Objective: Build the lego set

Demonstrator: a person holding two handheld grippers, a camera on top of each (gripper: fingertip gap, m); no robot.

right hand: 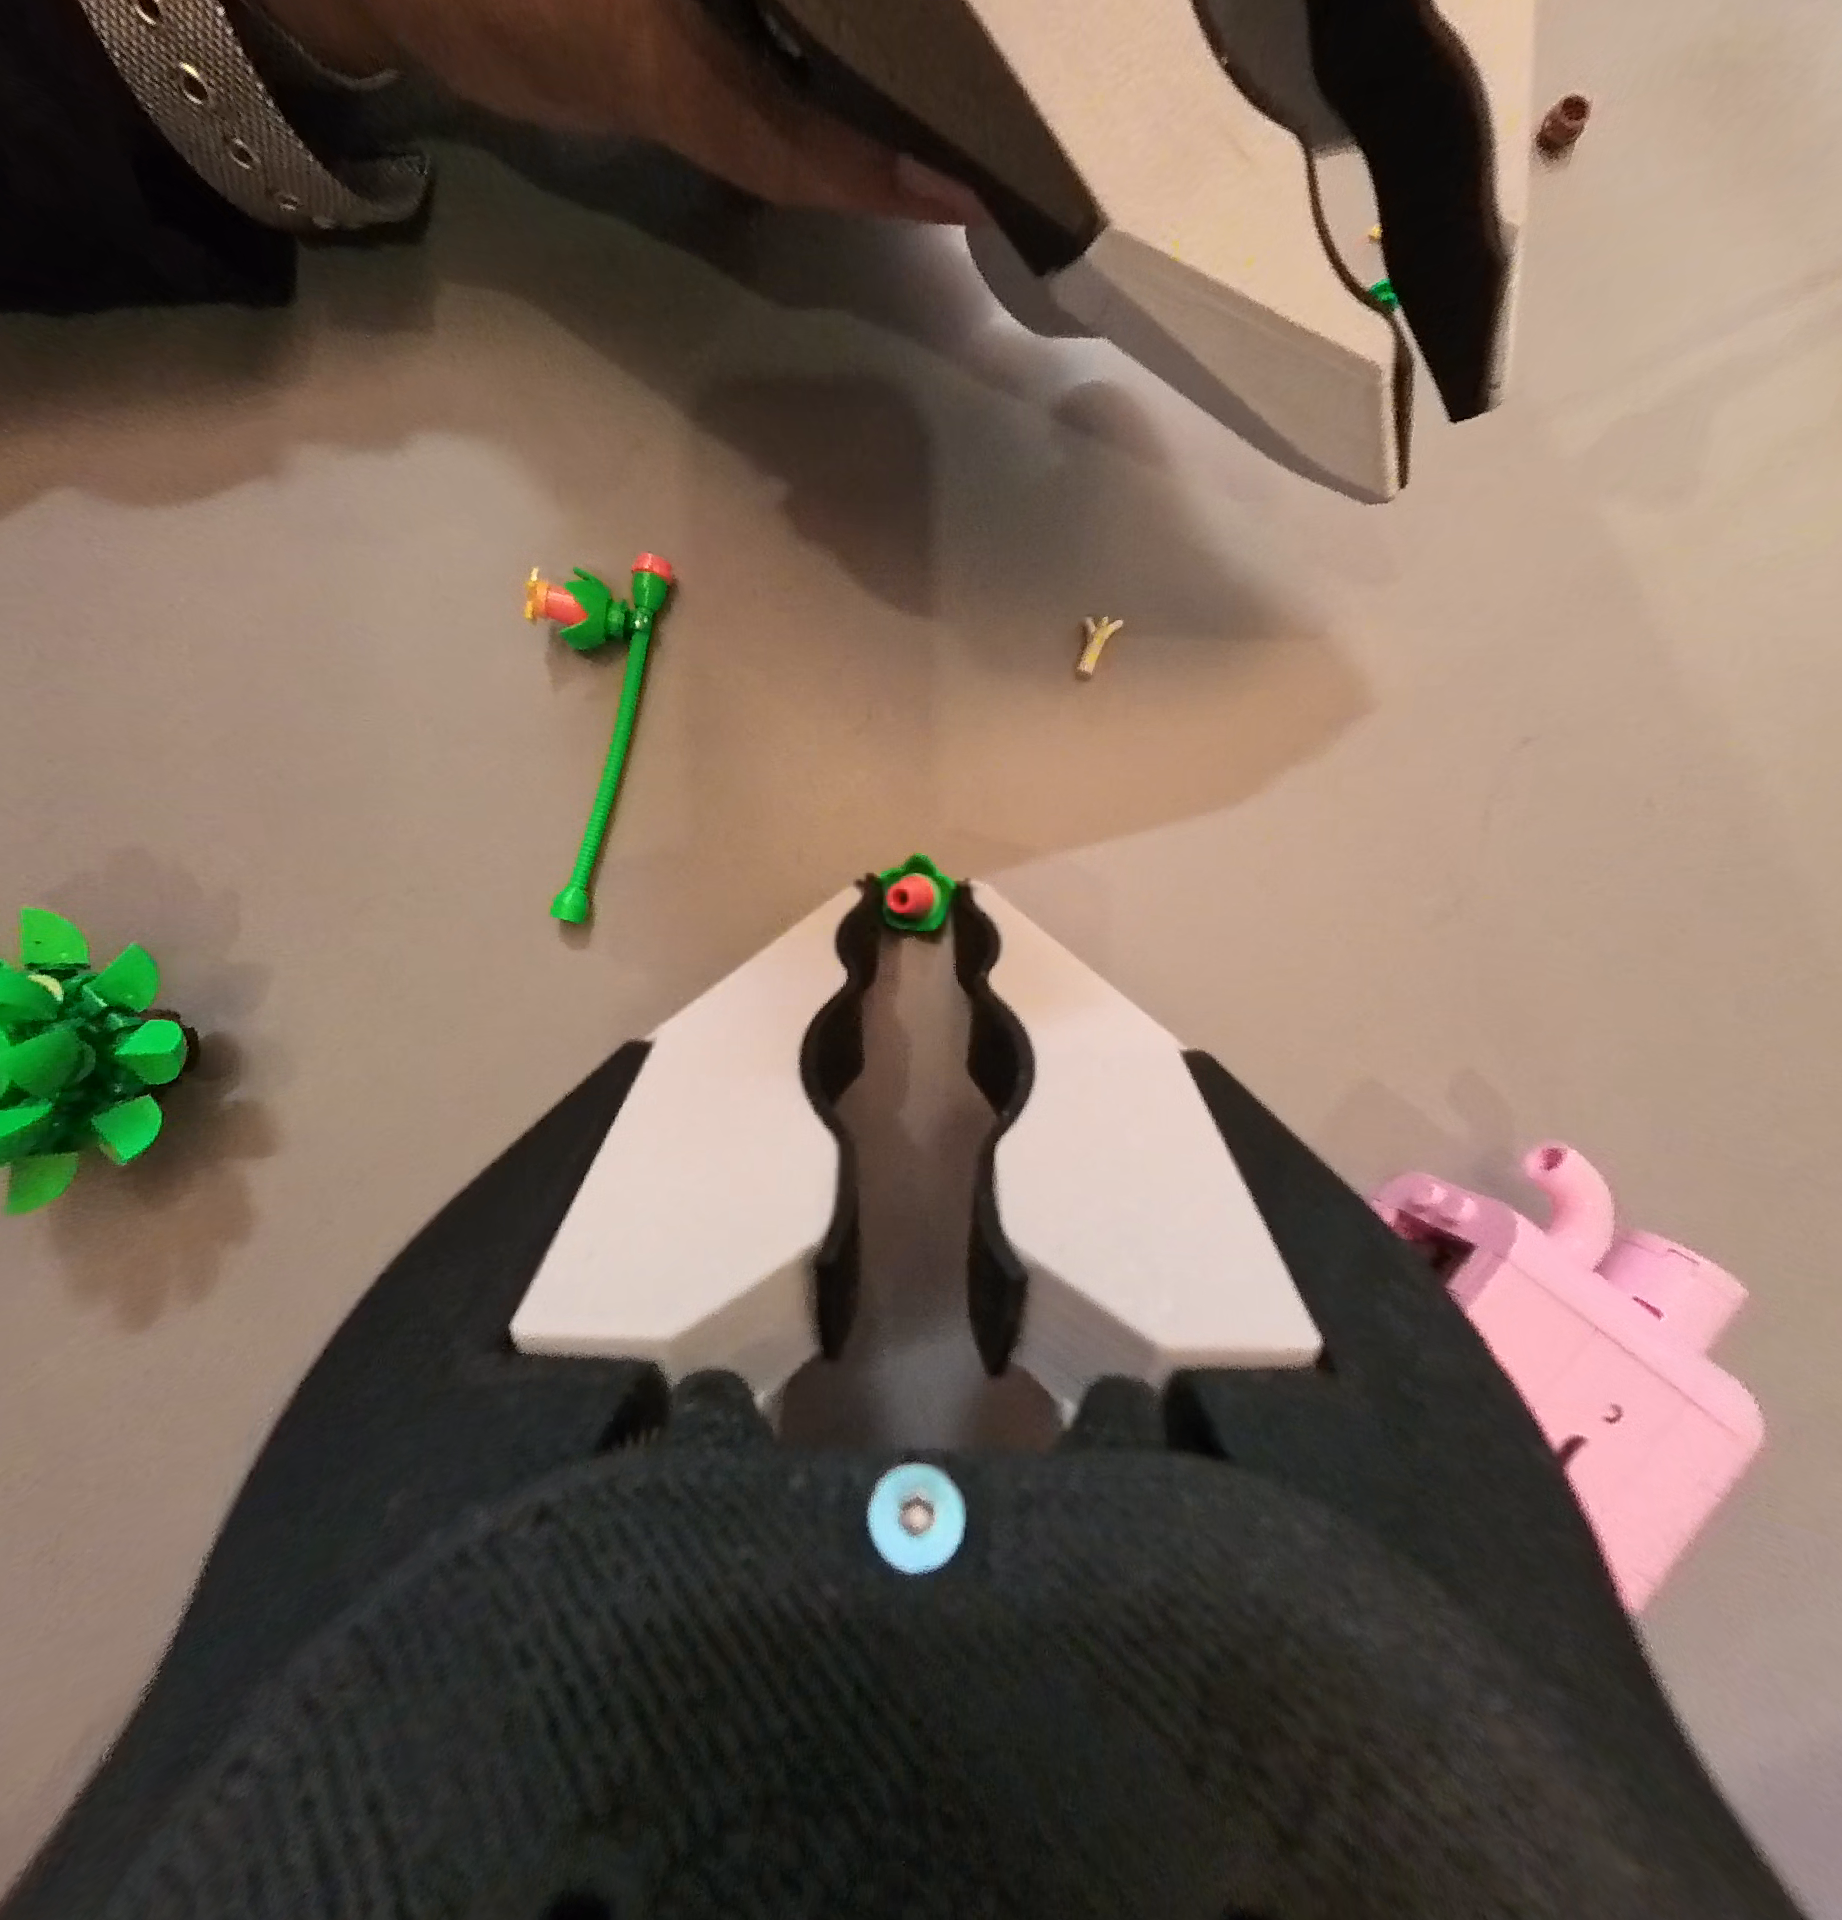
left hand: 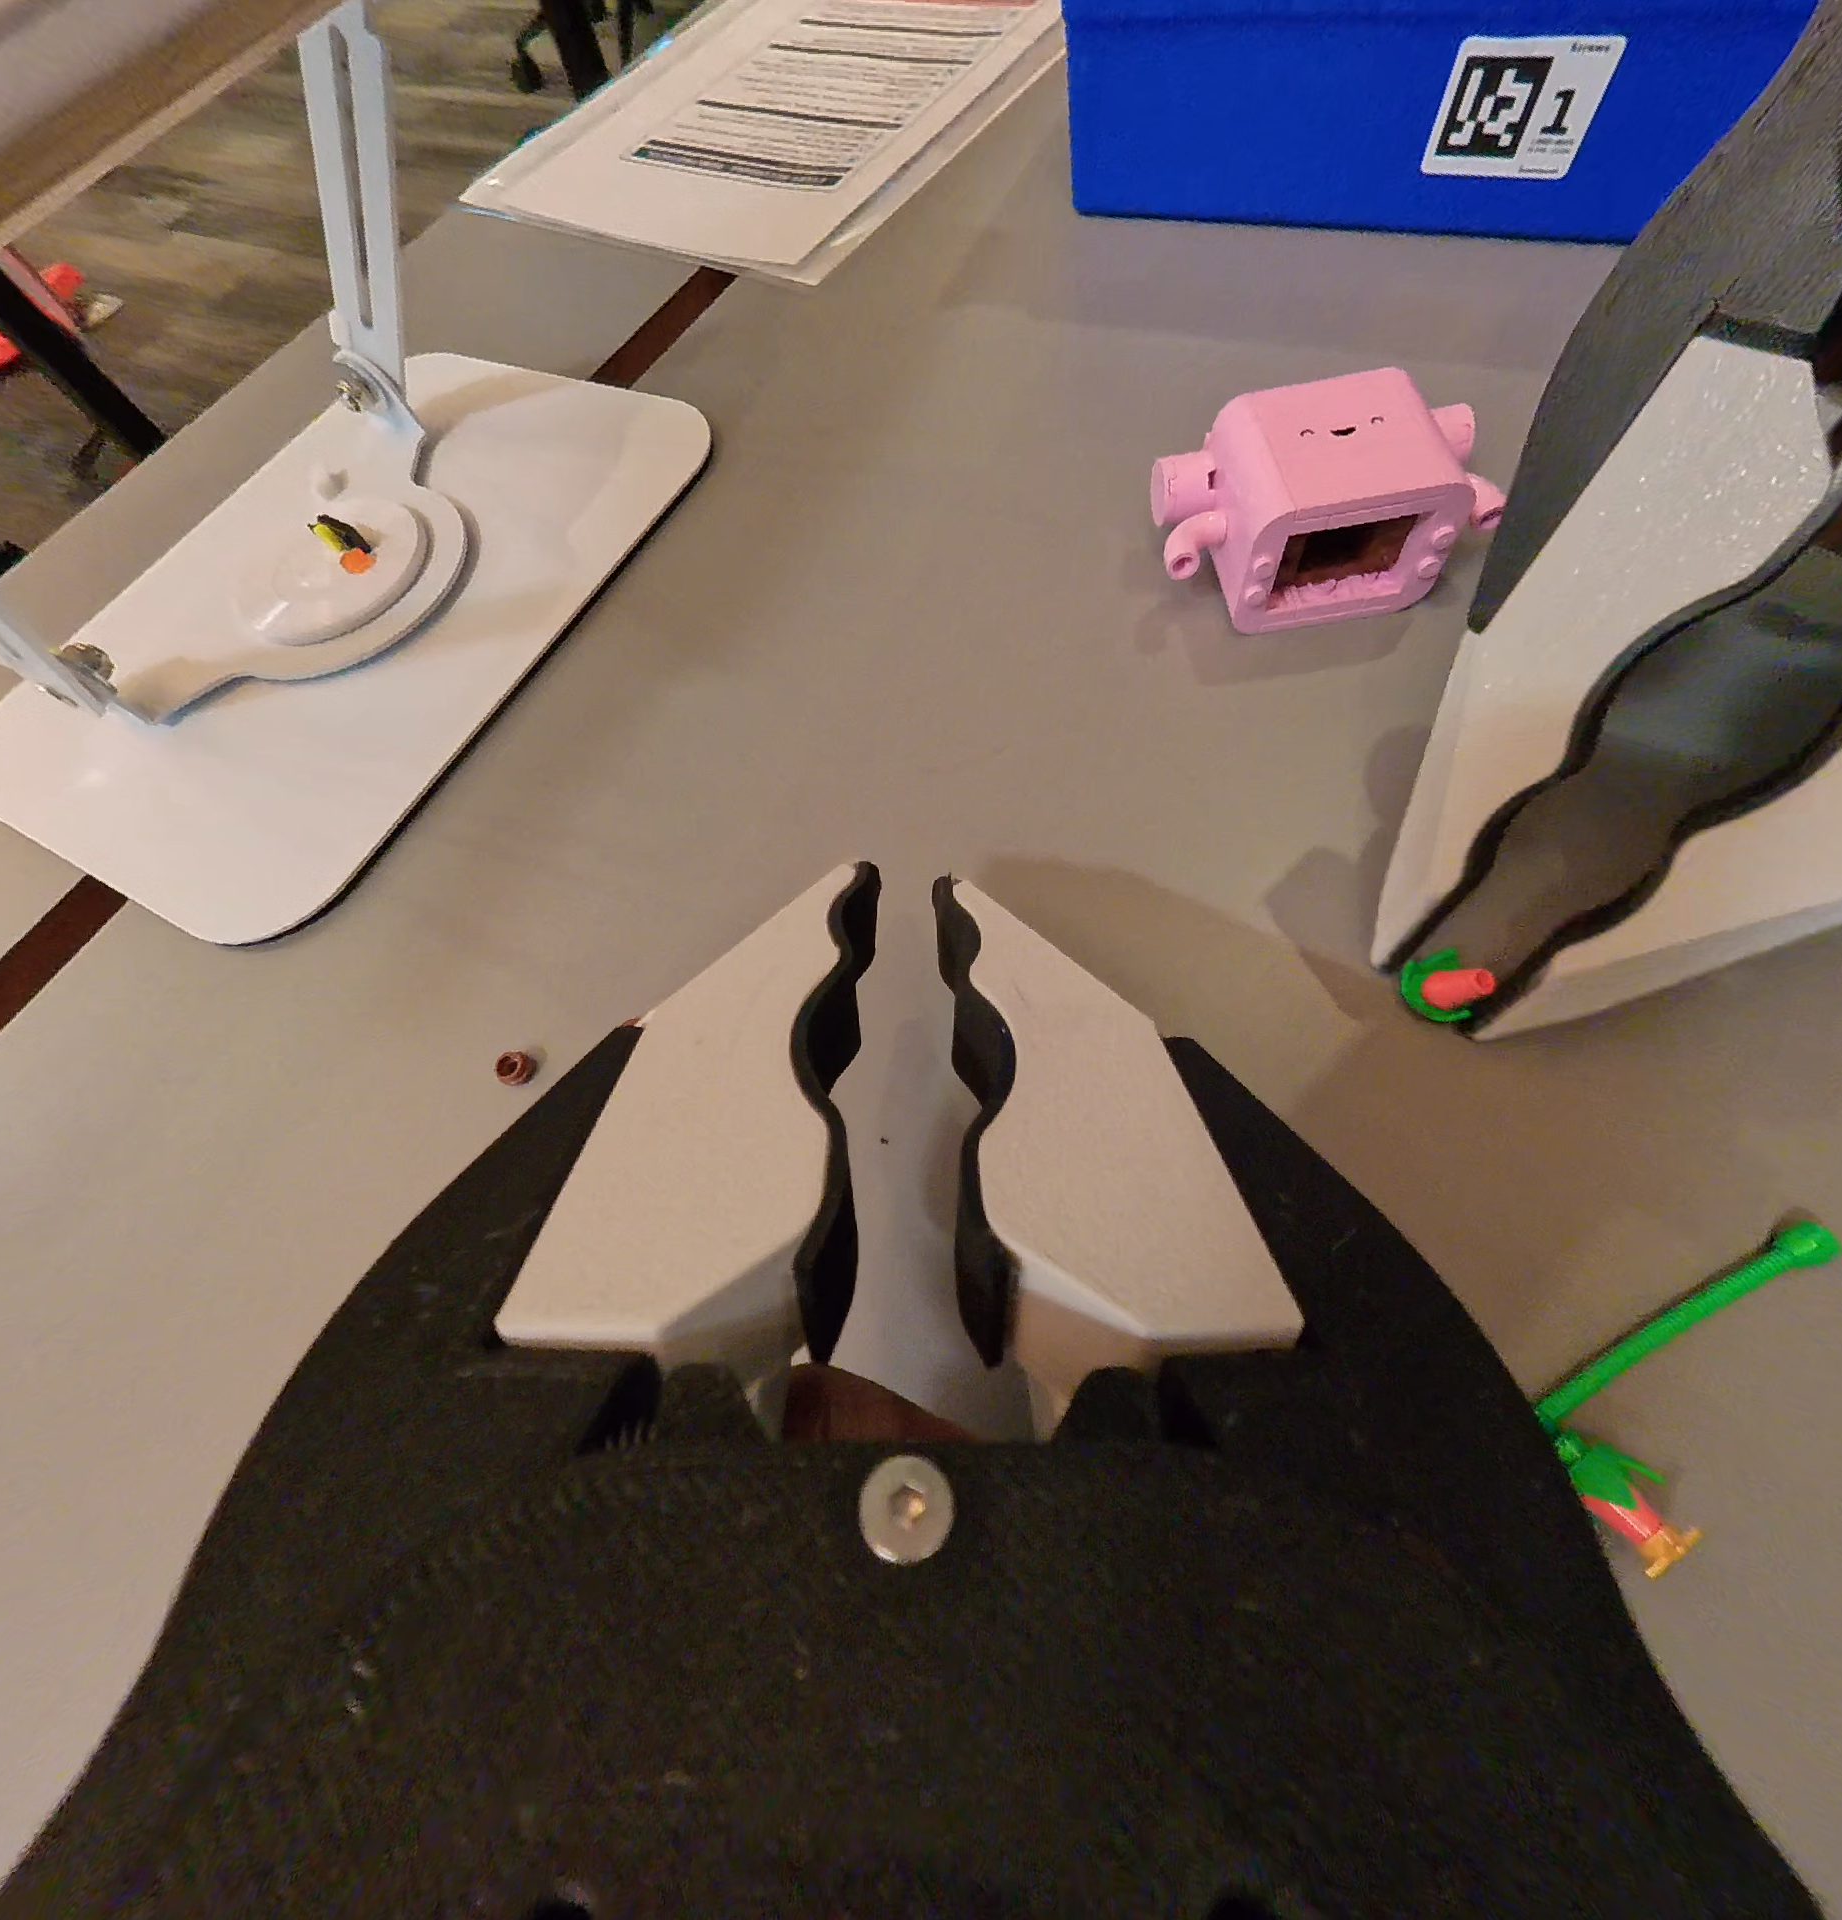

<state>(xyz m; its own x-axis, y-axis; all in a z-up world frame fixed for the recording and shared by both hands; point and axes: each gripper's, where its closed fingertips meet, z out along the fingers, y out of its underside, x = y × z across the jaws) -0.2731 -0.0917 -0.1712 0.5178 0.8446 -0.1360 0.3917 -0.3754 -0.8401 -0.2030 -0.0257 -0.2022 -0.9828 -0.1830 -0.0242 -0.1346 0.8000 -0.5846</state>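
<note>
The right gripper (right hand: 912, 902) is clamping a small green-and-coral flower bud (right hand: 911, 900) at the very tips of its fingers, the bud's coral end pointing back toward the camera; in the left wrist view the same bud (left hand: 1447, 985) is sitting low against the grey table (left hand: 896, 623), though contact with the surface cannot be confirmed. The left gripper (left hand: 906, 883) is holding nothing, its tips standing slightly apart with bare table showing between them; it is hovering well to the left of the right gripper (left hand: 1457, 992).

The pink lego pot (left hand: 1322, 499) (a smiling face on one side) is lying on its side beyond the two grippers, its brown-lined opening facing the left camera. A green stem with a flower head (right hand: 610, 717) is lying flat on the table; a leafy green cluster (right hand: 55, 1060) is resting further off; a small tan sprig (right hand: 1099, 644) and a brown round stud (left hand: 517, 1066) are lying loose. A white stand base (left hand: 325, 748) is sitting at the left; a blue bin (left hand: 1312, 114) and a printed sheet (left hand: 792, 125) are at the far edge.
</note>
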